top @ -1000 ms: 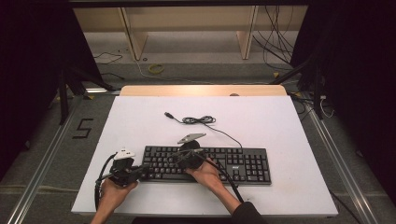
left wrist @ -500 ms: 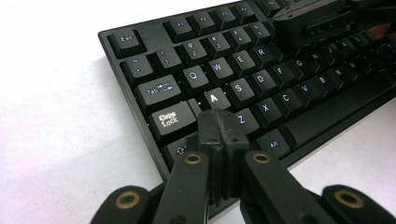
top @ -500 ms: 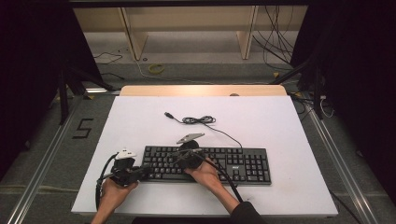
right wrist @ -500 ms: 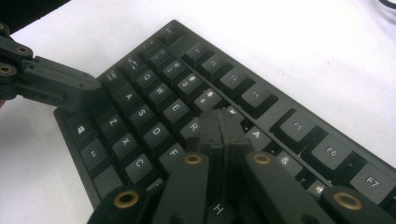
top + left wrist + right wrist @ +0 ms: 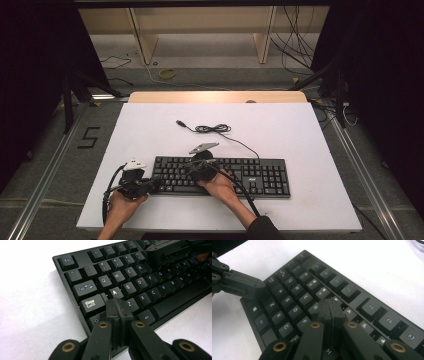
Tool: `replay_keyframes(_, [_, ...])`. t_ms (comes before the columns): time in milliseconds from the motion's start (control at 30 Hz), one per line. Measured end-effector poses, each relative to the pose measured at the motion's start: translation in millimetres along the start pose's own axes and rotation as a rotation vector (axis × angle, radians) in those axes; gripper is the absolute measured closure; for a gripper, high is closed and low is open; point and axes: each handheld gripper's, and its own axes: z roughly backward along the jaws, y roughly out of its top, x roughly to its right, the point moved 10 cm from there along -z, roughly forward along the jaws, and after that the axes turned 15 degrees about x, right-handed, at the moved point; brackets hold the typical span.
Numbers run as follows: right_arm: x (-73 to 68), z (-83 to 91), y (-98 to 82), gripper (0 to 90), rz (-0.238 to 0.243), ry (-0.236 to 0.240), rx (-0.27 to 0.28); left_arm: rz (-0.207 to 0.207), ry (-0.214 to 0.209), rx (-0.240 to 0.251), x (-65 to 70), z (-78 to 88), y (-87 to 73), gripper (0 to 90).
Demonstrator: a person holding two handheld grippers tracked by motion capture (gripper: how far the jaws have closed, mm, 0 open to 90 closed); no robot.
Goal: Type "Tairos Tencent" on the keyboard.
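A black keyboard (image 5: pixel 260 177) lies across the near half of the white table. Its cable (image 5: pixel 212 129) runs back to a small coil that ends in a USB plug (image 5: pixel 180 122). My left gripper (image 5: pixel 156 183) comes in at the keyboard's left end. In the left gripper view its jaws (image 5: pixel 118 306) are shut and empty, tips down by the A, Z and Shift keys of the keyboard (image 5: pixel 140 282). My right gripper (image 5: pixel 189 170) reaches over the letter keys. It (image 5: pixel 329 306) is shut with nothing held, tips near R and F on the keyboard (image 5: pixel 294 290). Whether either tip presses a key I cannot tell.
The white table (image 5: pixel 300 130) has open surface behind and to the right of the keyboard. A wooden strip (image 5: pixel 215 97) runs along its far edge. Beyond it are the floor, loose cables and shelf legs. Metal rails flank the table.
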Motion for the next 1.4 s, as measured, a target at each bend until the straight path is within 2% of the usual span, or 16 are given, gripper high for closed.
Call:
replay_keyframes(167, [0.7,-1.6,-3.0,90.0,0.004,-0.005,-0.010,-0.003,-0.004,-0.017,1.9,-1.7,-3.2,89.0])
replay_keyframes(233, [0.5,-1.7,-3.1,90.0,0.004,-0.008,-0.008,-0.014,0.001,-0.015,3.1,-2.4,-3.0,89.0])
replay_keyframes(467, [0.2,-1.7,-3.4,90.0,0.003,-0.012,-0.010,-0.005,0.001,-0.011,3.1,-2.7,-3.0,89.0])
replay_keyframes(567, [0.4,-1.6,-3.2,90.0,-0.005,-0.013,-0.008,-0.014,0.002,-0.016,3.5,-2.4,-3.0,88.9])
replay_keyframes(700, [0.1,1.8,0.6,90.0,-0.025,-0.011,0.014,-0.011,0.001,-0.001,5.6,-1.1,-0.7,88.8])
replay_keyframes(767, [0.0,4.9,4.3,90.0,-0.026,-0.005,0.037,-0.010,-0.001,0.007,6.5,0.0,1.9,88.7])
replay_keyframes(933, [0.0,10.9,8.4,89.3,-0.031,0.001,0.055,0.002,-0.007,0.041,8.0,2.2,8.5,86.1])
replay_keyframes(1100, [1.2,14.0,7.4,85.7,-0.041,0.009,0.062,0.016,-0.028,0.061,9.0,3.2,12.1,81.2])
replay_keyframes(1400, [-3.8,25.5,10.3,71.6,-0.051,0.050,0.088,0.021,-0.042,0.083,11.5,3.5,17.9,68.3])
